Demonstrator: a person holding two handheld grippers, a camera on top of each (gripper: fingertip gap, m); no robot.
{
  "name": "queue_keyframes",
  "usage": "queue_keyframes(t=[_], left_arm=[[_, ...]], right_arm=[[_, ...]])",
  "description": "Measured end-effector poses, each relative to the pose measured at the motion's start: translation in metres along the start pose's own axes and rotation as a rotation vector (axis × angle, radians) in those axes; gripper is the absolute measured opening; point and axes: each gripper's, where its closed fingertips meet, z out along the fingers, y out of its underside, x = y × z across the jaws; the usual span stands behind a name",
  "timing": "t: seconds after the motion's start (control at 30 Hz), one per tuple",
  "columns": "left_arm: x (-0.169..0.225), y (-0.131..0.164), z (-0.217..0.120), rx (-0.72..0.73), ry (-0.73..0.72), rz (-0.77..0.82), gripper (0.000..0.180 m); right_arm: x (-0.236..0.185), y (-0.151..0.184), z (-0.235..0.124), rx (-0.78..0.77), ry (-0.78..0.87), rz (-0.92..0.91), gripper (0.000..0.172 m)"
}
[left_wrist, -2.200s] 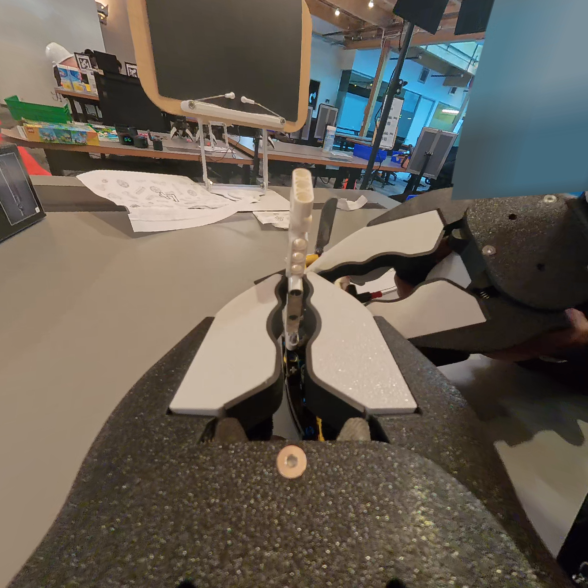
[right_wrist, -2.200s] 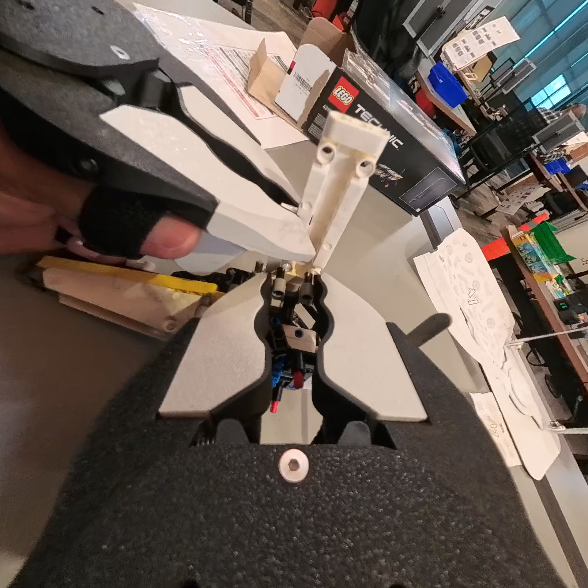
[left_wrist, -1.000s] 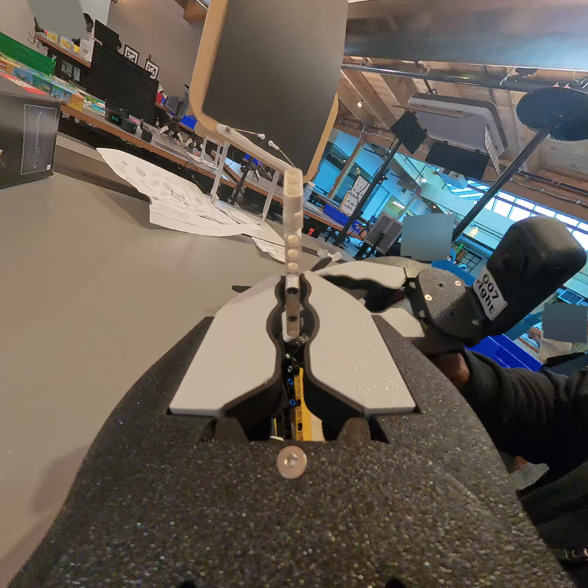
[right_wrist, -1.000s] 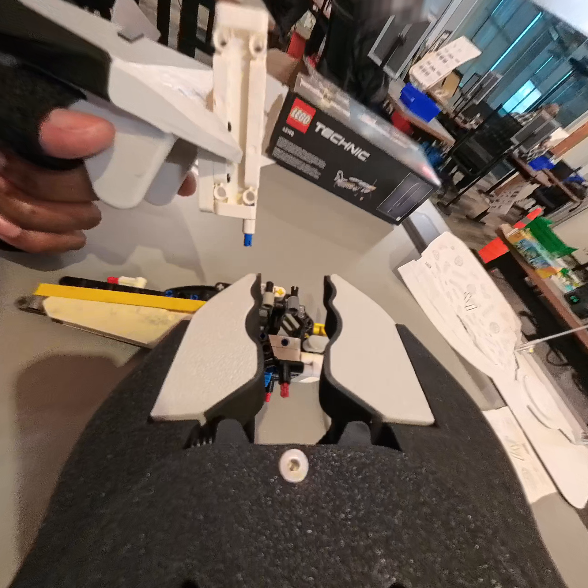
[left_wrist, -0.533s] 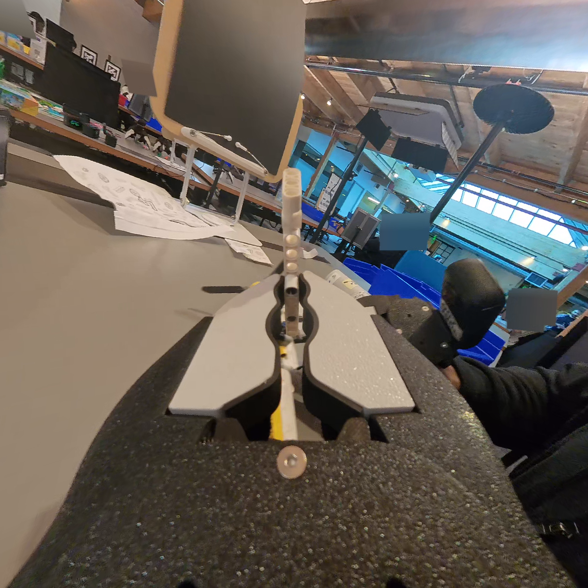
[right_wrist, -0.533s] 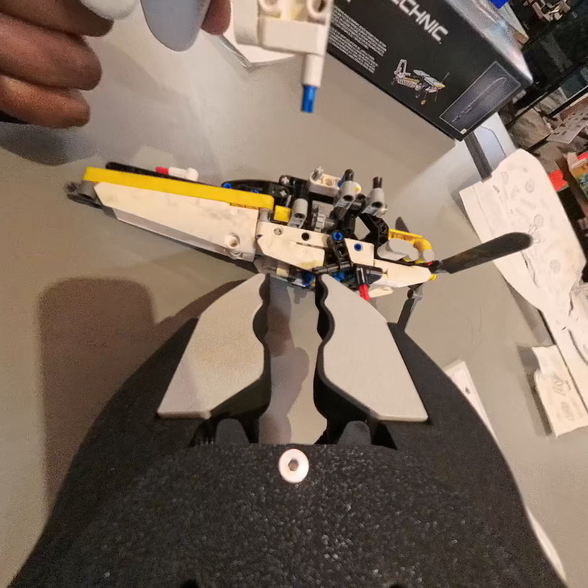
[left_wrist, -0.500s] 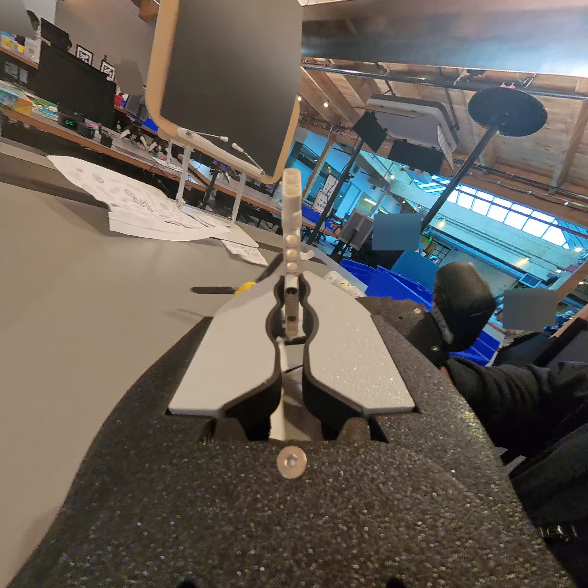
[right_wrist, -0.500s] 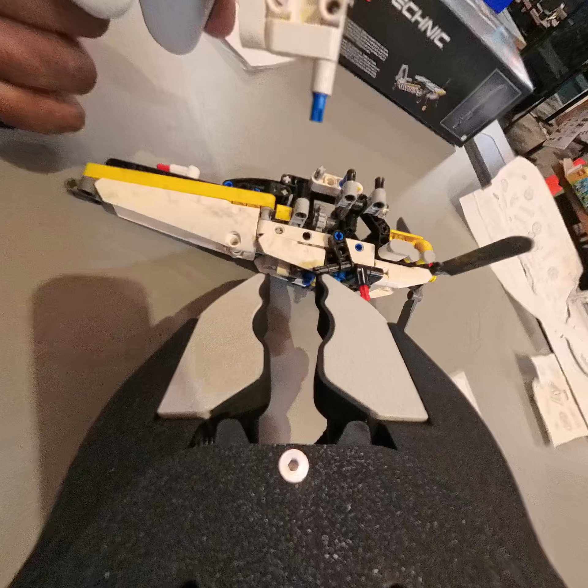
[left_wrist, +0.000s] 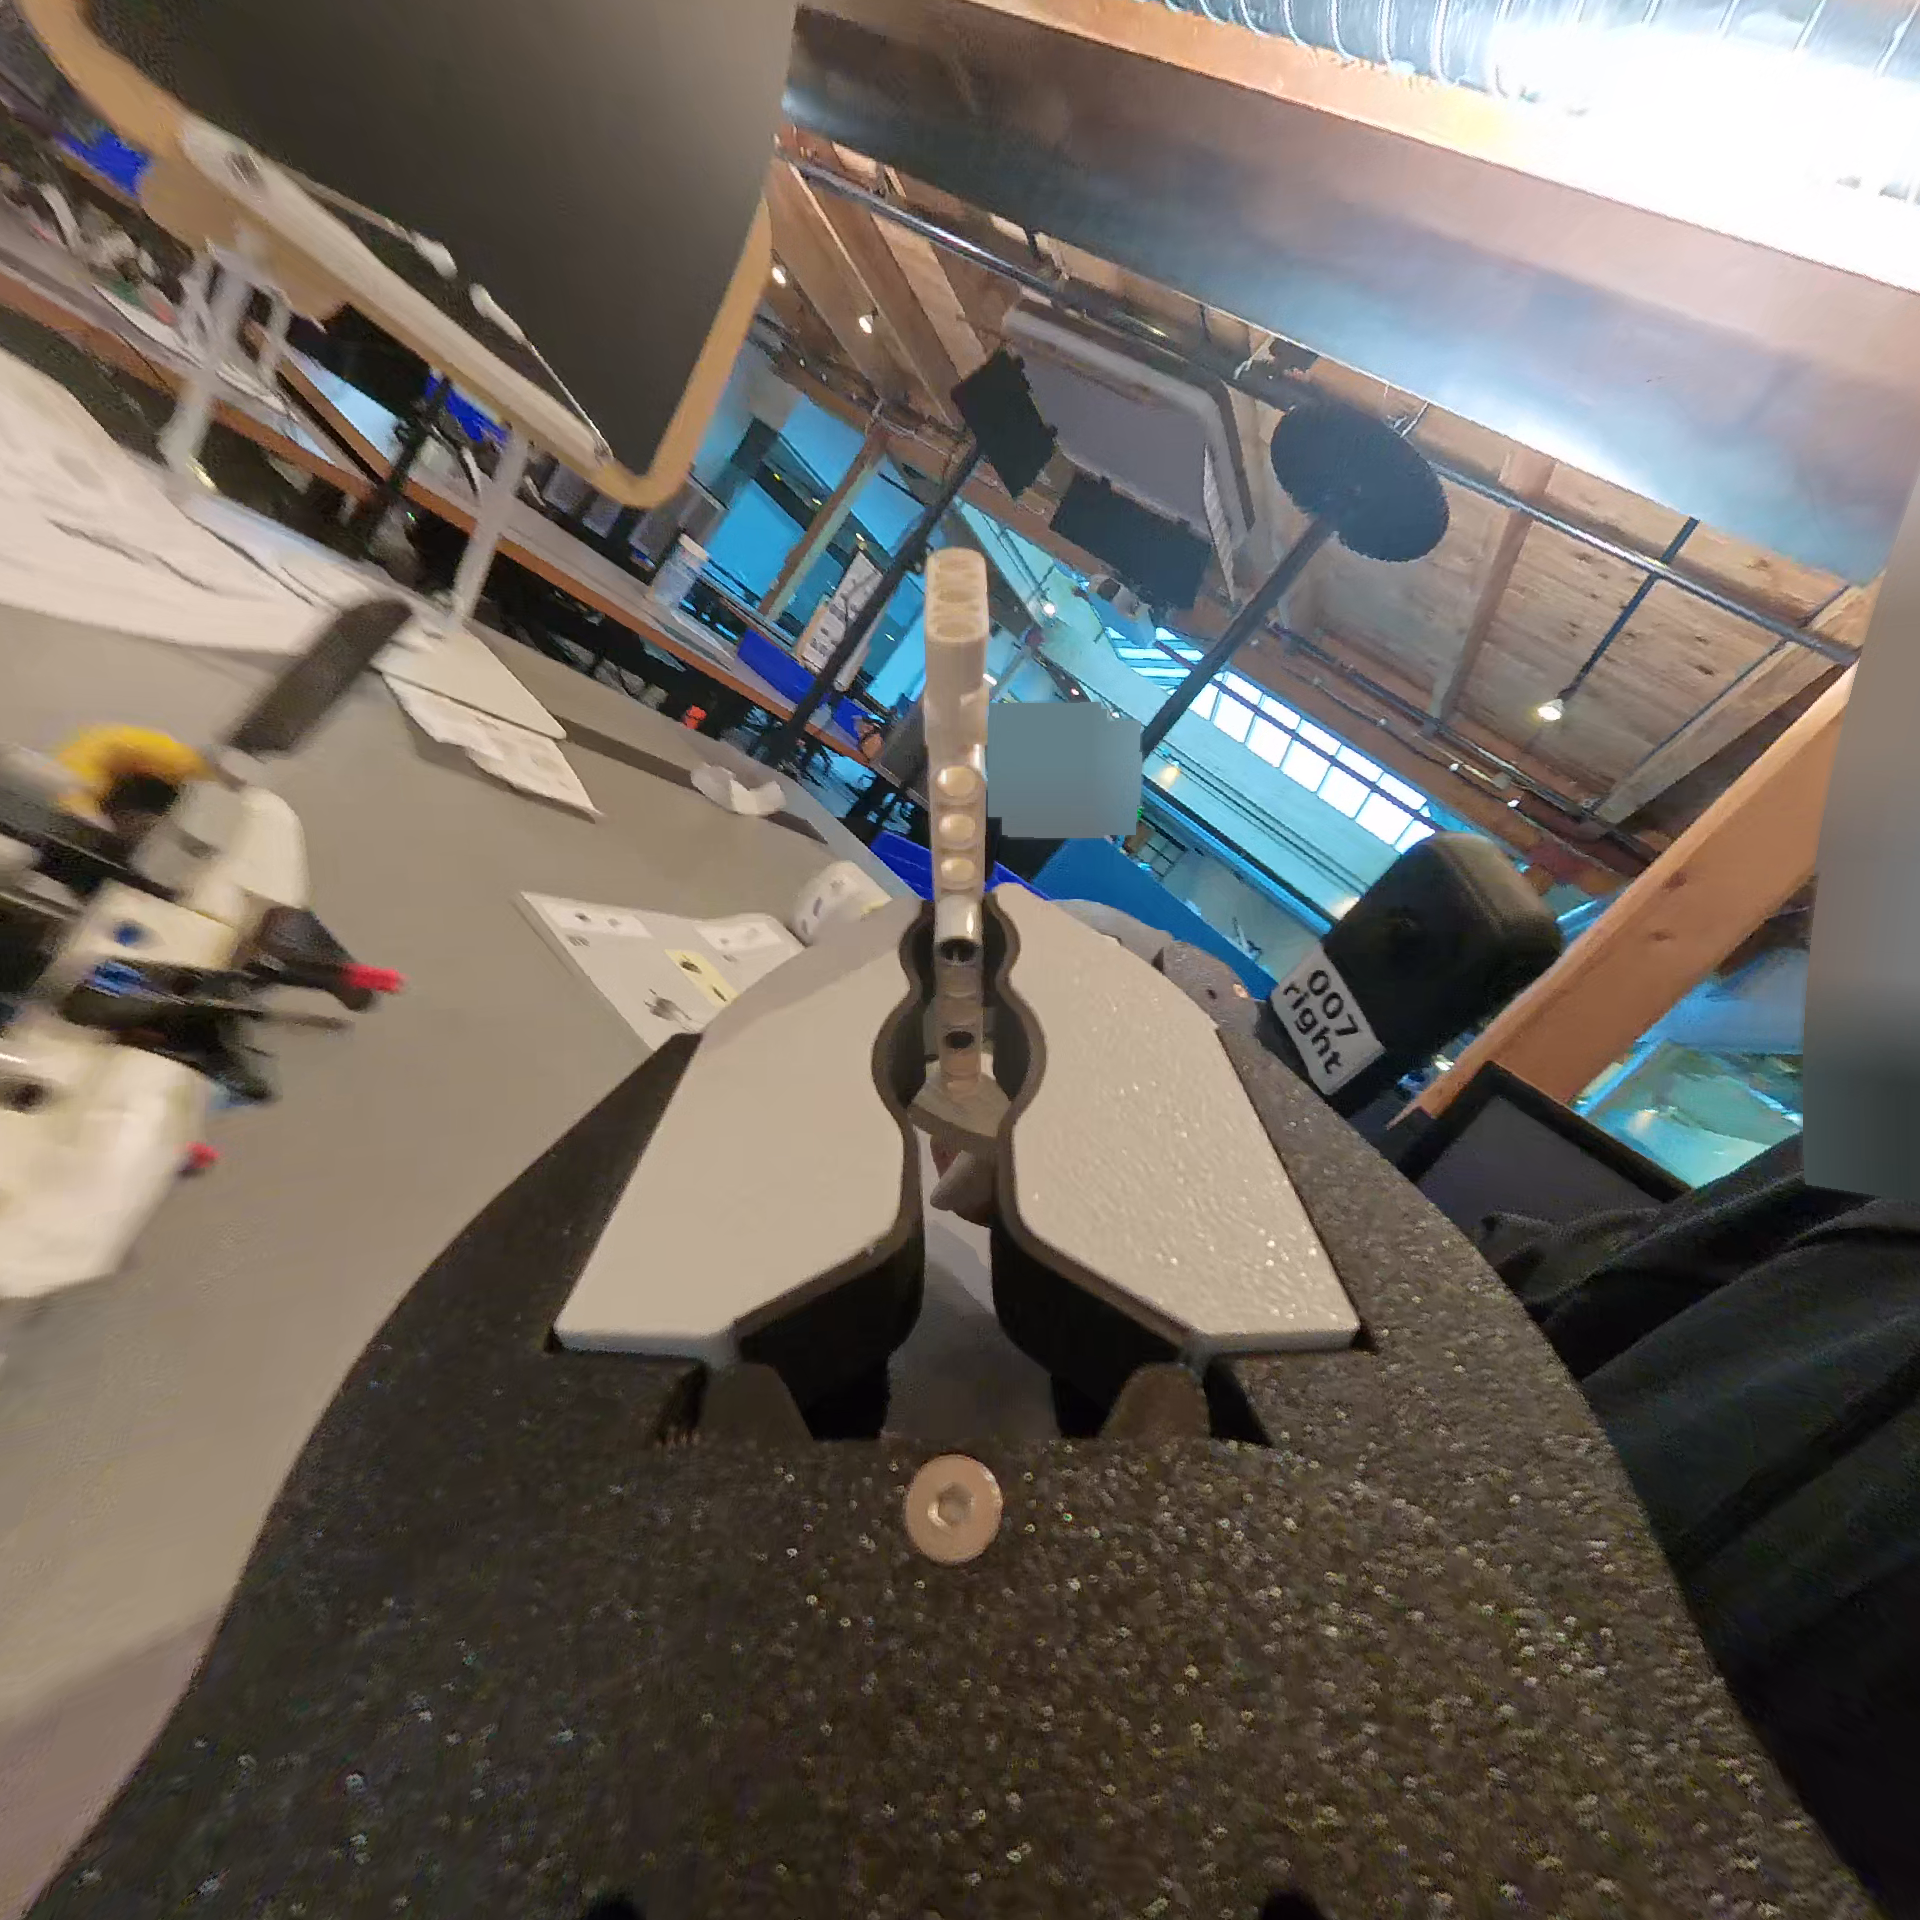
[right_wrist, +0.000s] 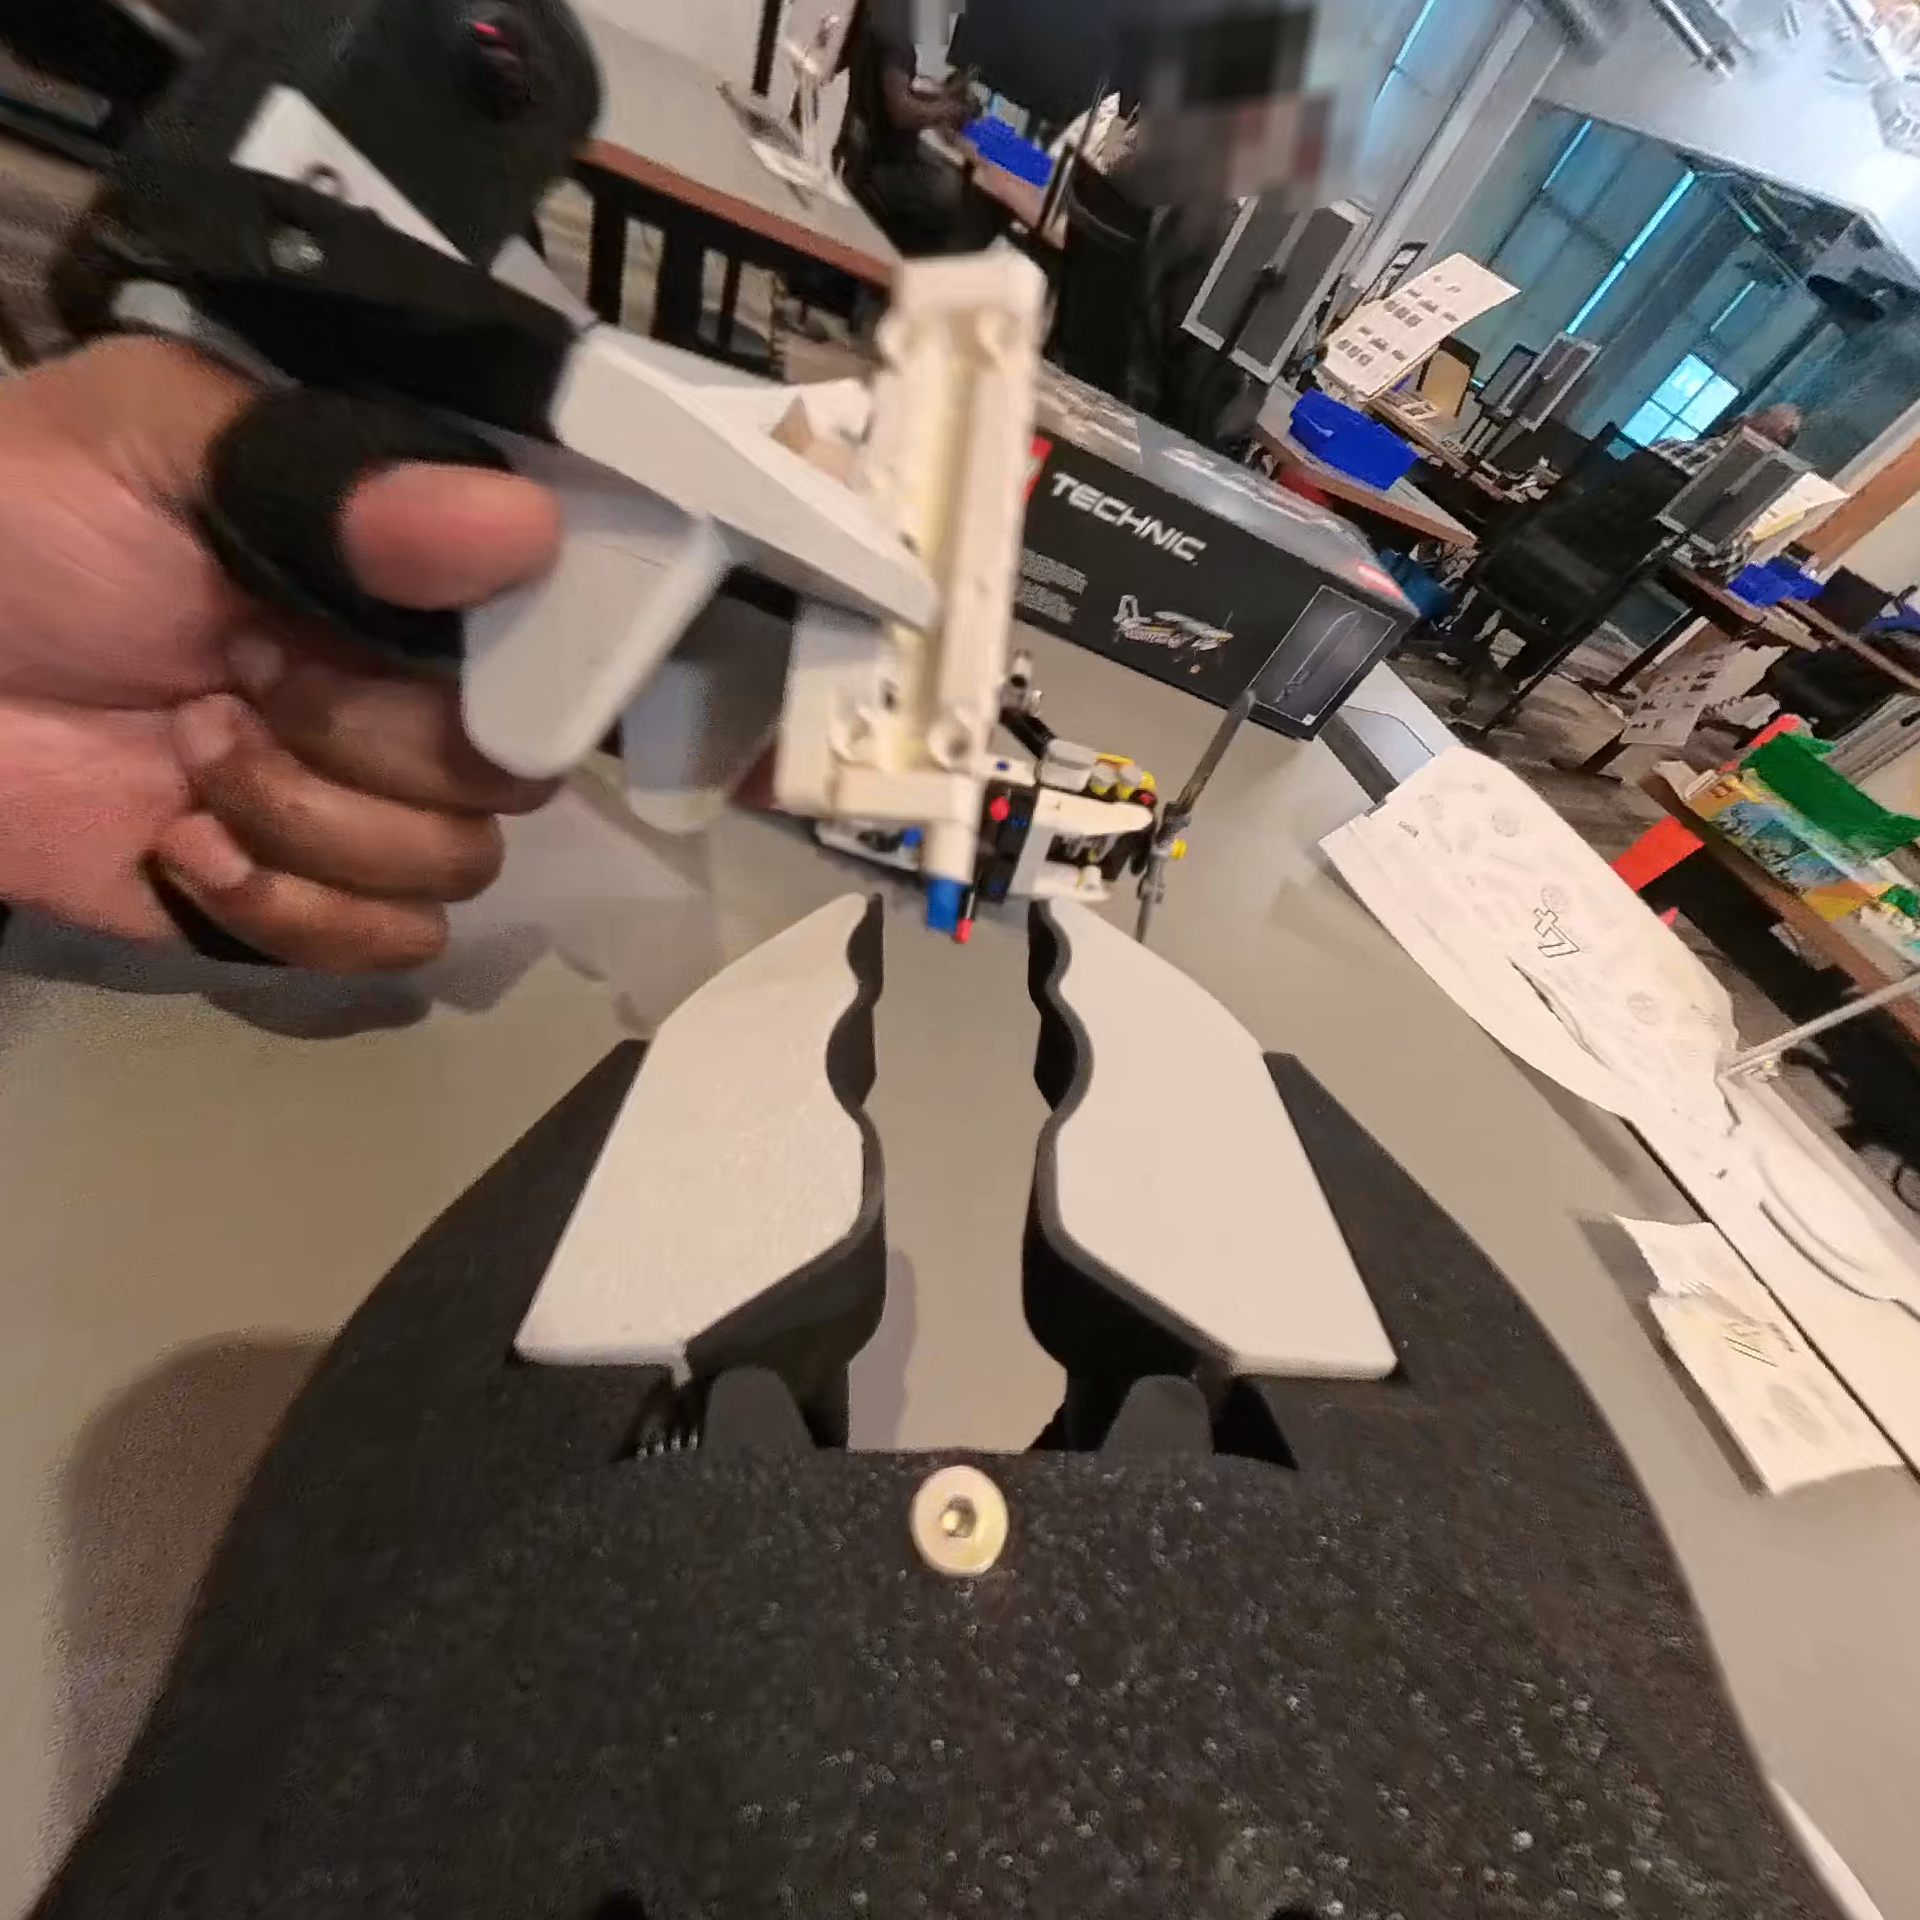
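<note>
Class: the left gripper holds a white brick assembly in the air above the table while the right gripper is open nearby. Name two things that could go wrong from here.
1. The left gripper clamps only the narrow lower end of the white brick assembly; the long part above could twist or slip.
2. Its blue pin hangs close to the right gripper and the brick model on the table; a bump could knock pieces loose.

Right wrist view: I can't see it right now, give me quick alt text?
The right claw is open and empty above the grey table. Ahead, the left claw, held in a hand, grips a white brick assembly upright, over a brick model beside a black box.
</note>
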Motion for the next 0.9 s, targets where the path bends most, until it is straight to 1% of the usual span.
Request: queue_keyframes(t=[0.1, 0.17, 0.33, 0.37, 0.43, 0.53, 0.6, 0.73, 0.83, 0.9], left_arm=[[0.003, 0.023, 0.017, -0.013, 0.012, -0.046, 0.009], [0.005, 0.032, 0.025, -0.031, 0.017, -0.05, 0.009], [0.008, 0.048, 0.04, -0.097, -0.001, -0.006, 0.009], [0.009, 0.051, 0.043, -0.109, -0.004, -0.001, 0.009], [0.01, 0.057, 0.048, -0.139, -0.008, 0.011, 0.009], [0.013, 0.071, 0.054, -0.226, -0.001, 0.043, 0.01], [0.011, 0.076, 0.055, -0.273, -0.015, 0.092, 0.019], [0.005, 0.073, 0.047, -0.37, -0.049, 0.28, 0.042], [0.007, 0.072, 0.043, -0.473, -0.038, 0.422, 0.047], [0.012, 0.085, 0.047, -0.592, 0.014, 0.448, 0.053]], right_arm=[[-0.007, 0.01, -0.016, -0.032, 0.025, -0.057, 0.026], [-0.002, 0.018, -0.025, -0.055, 0.065, -0.065, 0.021], [0.006, 0.028, -0.042, -0.067, 0.084, -0.044, 0.015], [0.009, 0.031, -0.044, -0.078, 0.093, -0.05, 0.01], [0.014, 0.037, -0.05, -0.097, 0.1, -0.053, 0.008], [0.019, 0.045, -0.06, -0.116, 0.092, -0.055, 0.006], [0.022, 0.053, -0.068, -0.133, 0.09, -0.084, 0.006], [0.025, 0.069, -0.083, -0.173, 0.084, -0.189, 0.006], [0.023, 0.077, -0.089, -0.192, 0.074, -0.283, 0.006], [0.018, 0.079, -0.089, -0.196, 0.06, -0.354, 0.007]])
